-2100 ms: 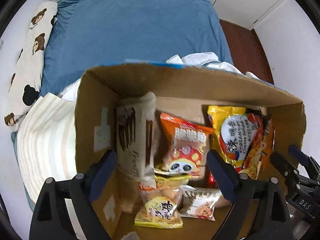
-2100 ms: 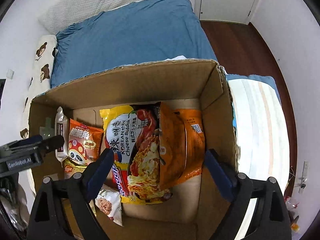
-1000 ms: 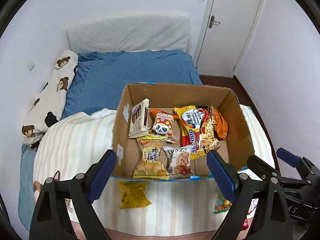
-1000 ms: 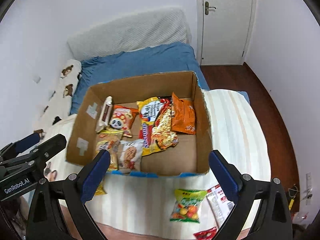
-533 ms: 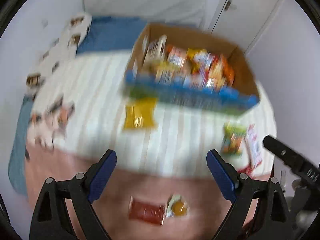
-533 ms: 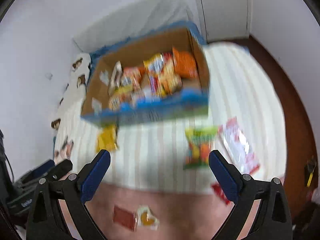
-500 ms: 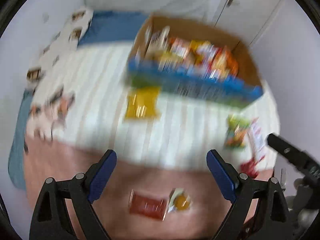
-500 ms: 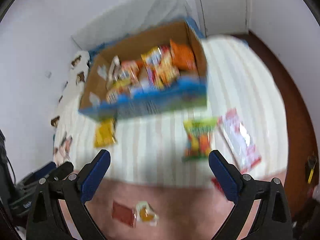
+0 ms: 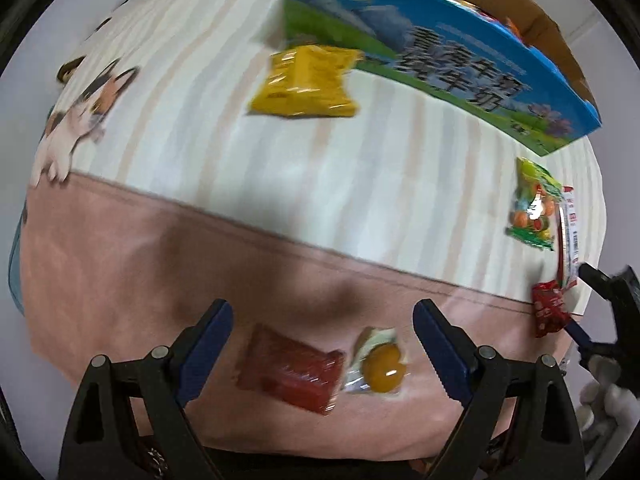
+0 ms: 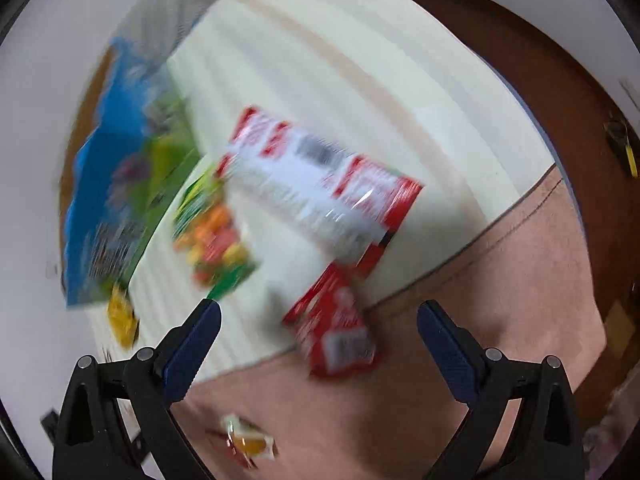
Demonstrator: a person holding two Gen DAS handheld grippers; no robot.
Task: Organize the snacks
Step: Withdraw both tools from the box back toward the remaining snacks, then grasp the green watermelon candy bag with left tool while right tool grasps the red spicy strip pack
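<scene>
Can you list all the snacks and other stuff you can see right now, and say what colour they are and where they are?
Cardboard box: one, brown with blue-green printed front, far end of the bed, snacks inside.
Yellow packet: one, on the striped blanket against the box front.
Green candy bag: one, green with orange sweets, right side of the blanket.
Red-and-white packet: one, beside the candy bag.
Small red packet: one, at the blanket's edge.
Dark red packet: one, on the pink sheet.
Clear wrapper with orange sweet: one, beside it.
Left gripper: jaws open, above those two.
Right gripper: jaws open, above the small red packet.
</scene>
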